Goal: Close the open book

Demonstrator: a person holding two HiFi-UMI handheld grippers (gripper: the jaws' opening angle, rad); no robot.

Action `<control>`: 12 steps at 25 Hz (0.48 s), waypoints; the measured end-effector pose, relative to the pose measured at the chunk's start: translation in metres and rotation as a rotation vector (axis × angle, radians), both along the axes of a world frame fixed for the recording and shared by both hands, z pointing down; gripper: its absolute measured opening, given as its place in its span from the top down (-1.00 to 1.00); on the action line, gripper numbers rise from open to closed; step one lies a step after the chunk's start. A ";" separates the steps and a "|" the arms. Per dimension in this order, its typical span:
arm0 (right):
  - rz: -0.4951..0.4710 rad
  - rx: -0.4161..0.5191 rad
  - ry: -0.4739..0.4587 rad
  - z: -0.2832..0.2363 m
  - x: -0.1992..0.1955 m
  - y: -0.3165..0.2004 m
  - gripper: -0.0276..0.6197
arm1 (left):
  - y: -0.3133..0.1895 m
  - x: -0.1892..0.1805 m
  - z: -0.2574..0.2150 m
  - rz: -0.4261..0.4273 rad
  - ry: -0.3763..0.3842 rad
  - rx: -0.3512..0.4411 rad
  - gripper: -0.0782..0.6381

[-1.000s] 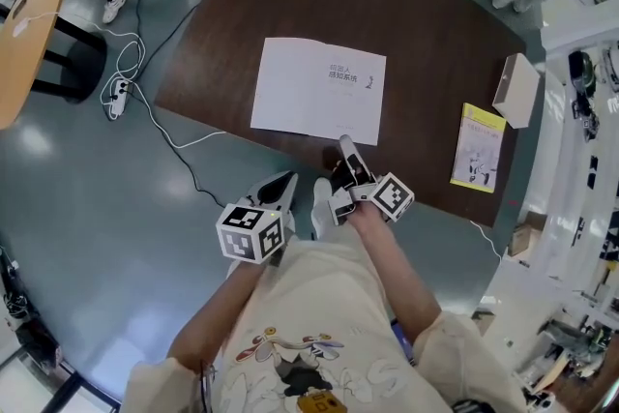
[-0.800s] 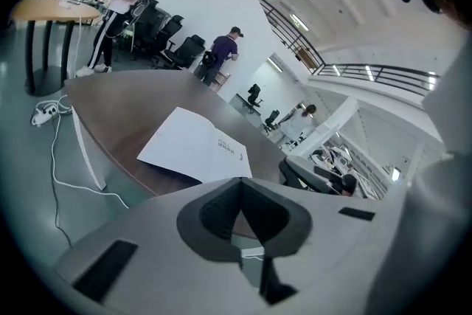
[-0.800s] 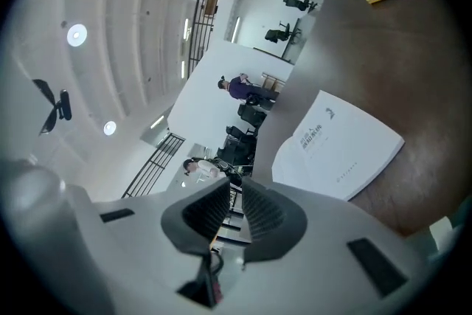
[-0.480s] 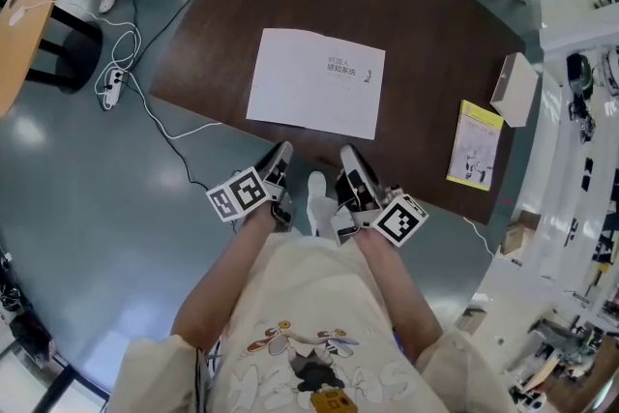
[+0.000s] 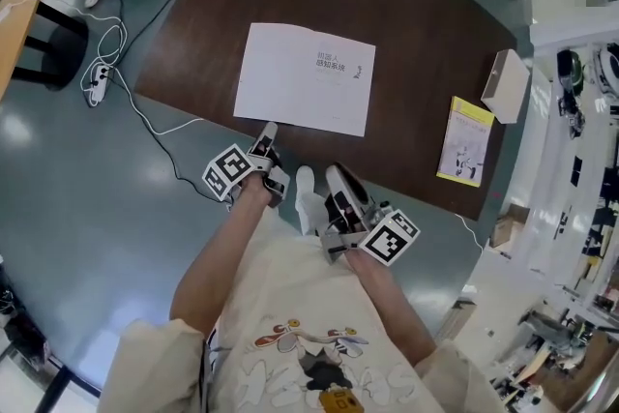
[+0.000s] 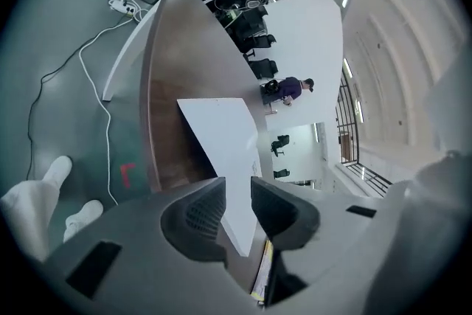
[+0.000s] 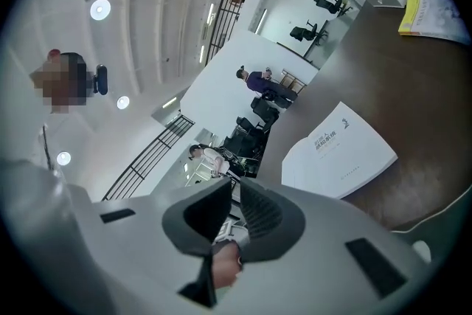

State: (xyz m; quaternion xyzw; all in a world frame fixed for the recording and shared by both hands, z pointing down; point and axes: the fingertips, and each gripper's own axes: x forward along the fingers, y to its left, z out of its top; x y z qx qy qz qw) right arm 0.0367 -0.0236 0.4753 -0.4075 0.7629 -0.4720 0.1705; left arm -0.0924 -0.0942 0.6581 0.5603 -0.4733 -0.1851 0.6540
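The book [image 5: 305, 77] lies closed and flat on the dark brown table [image 5: 416, 34], white cover up with a small printed title. It also shows in the left gripper view [image 6: 221, 136] and the right gripper view [image 7: 339, 151]. My left gripper [image 5: 266, 138] hovers at the table's near edge, short of the book, its jaws a narrow gap apart with nothing in them [image 6: 237, 188]. My right gripper [image 5: 334, 179] hangs off the table close to my body, jaws together and empty [image 7: 234, 192].
A yellow booklet [image 5: 462, 140] and a white box [image 5: 505, 84] lie at the table's right end. On the floor to the left are a power strip with its cable [image 5: 97, 82] and a round wooden table [image 5: 14, 5]. White shelving lines the right side.
The right gripper has drawn back from the book's near edge toward my body and its jaws have closed. The left gripper has rolled and come toward the table's edge.
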 end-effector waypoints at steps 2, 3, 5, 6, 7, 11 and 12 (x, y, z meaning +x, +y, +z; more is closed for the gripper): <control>0.002 -0.013 0.007 0.002 0.002 0.002 0.80 | -0.006 -0.003 0.009 -0.035 0.018 -0.024 0.51; 0.003 -0.018 0.010 0.003 0.003 0.002 0.80 | -0.010 -0.005 0.014 -0.050 0.022 -0.034 0.51; 0.000 -0.025 0.019 0.003 0.002 0.001 0.80 | -0.017 -0.009 0.021 -0.064 0.017 -0.048 0.51; -0.003 -0.027 0.025 0.004 0.002 0.001 0.80 | -0.021 -0.011 0.025 -0.064 0.011 -0.053 0.51; -0.007 -0.029 0.031 0.004 0.001 0.001 0.80 | -0.023 -0.012 0.028 -0.066 0.005 -0.057 0.51; 0.002 -0.039 0.046 0.007 0.007 0.005 0.80 | -0.029 -0.019 0.039 -0.091 0.013 -0.052 0.51; 0.005 -0.040 0.049 0.007 0.008 0.005 0.80 | -0.030 -0.021 0.038 -0.103 0.031 -0.036 0.52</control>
